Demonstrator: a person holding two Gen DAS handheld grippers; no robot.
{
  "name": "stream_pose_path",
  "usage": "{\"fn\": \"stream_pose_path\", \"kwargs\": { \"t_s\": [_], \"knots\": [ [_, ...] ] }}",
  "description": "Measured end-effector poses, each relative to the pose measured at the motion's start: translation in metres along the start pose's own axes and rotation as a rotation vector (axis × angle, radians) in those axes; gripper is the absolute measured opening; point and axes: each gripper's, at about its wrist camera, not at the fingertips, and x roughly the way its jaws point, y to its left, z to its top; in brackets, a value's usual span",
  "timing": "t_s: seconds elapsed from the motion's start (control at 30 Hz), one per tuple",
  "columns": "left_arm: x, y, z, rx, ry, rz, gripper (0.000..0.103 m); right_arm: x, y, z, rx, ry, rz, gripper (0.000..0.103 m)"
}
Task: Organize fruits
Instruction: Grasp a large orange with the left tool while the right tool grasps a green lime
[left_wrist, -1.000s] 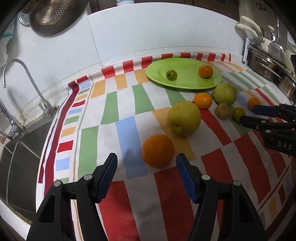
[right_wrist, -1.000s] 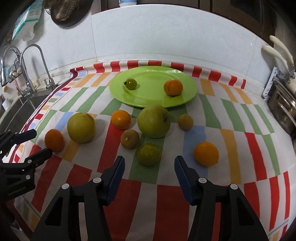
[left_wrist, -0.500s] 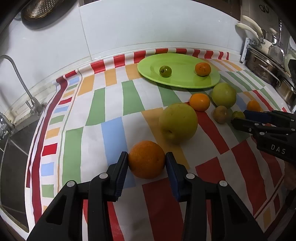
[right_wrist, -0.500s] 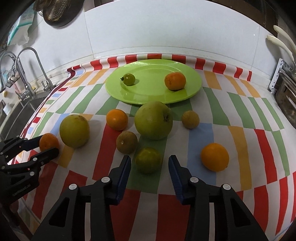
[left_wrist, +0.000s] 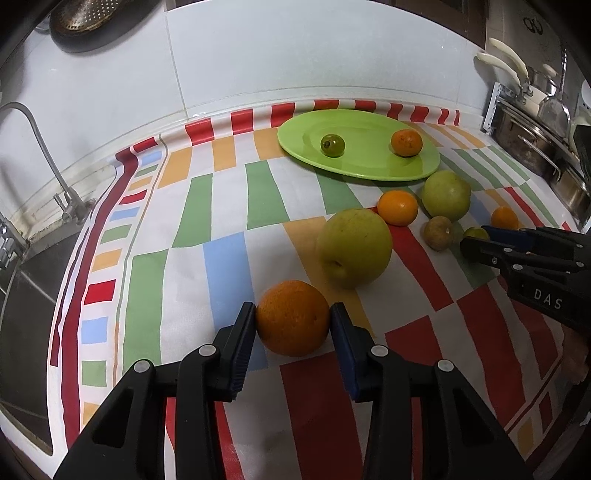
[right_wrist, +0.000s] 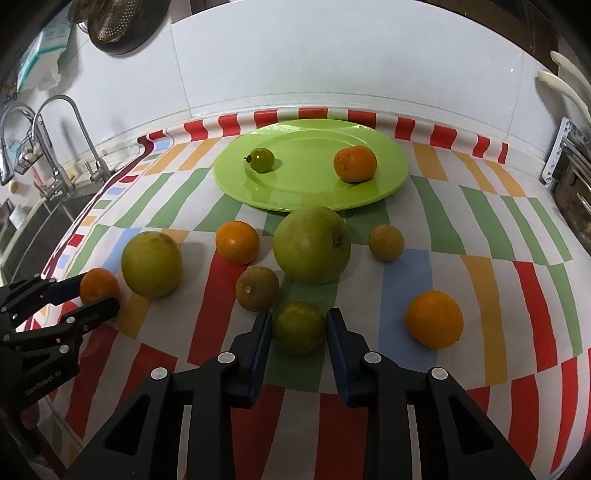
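Two-handed pick, both grasps made. My left claw, low centre of the left wrist view, is closed on the orange, blue pads pressing its two flanks; my right claw, low centre of the right wrist view, has just been closing and now pinches the small green citrus between its pads. Both fruits seem to rest on the striped cloth covering the bench. I judge the step in hand to be lifting each fruit clear; to do it well I would rise straight up before swinging toward the green plate in the upper centre, keep pressure modest, and steer the right claw clear of the brown fruit just beside its left pad. The orange has a pebbled, firm rind and a round form that may roll in the pads; the green citrus looks smooth and faintly glossy. The plate looks hard and shiny, with a shallow rim, and already carries a small green fruit and a mandarin. The cloth lies mostly flat and matte.
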Motion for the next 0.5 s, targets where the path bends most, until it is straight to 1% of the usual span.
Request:
{"fn": "stream_pose_path", "kwargs": {
  "t_s": [0.27, 0.43, 0.5],
  "knots": [
    [-0.019, -0.007, 0.005, -0.032, -0.047, -0.018, 0.041, -0.019, 0.001, 0.001, -0.002, -0.03, 0.019, 0.031],
    [-0.032, -0.012, 0.015, -0.018, -0.084, -0.022, 0.041, -0.033, 0.0, 0.008, -0.01, -0.058, 0.038, 0.031],
    [-0.038, -0.014, 0.021, -0.003, -0.11, -0.025, 0.041, -0.038, -0.001, 0.011, -0.012, -0.071, 0.044, 0.031]
  ]
}}
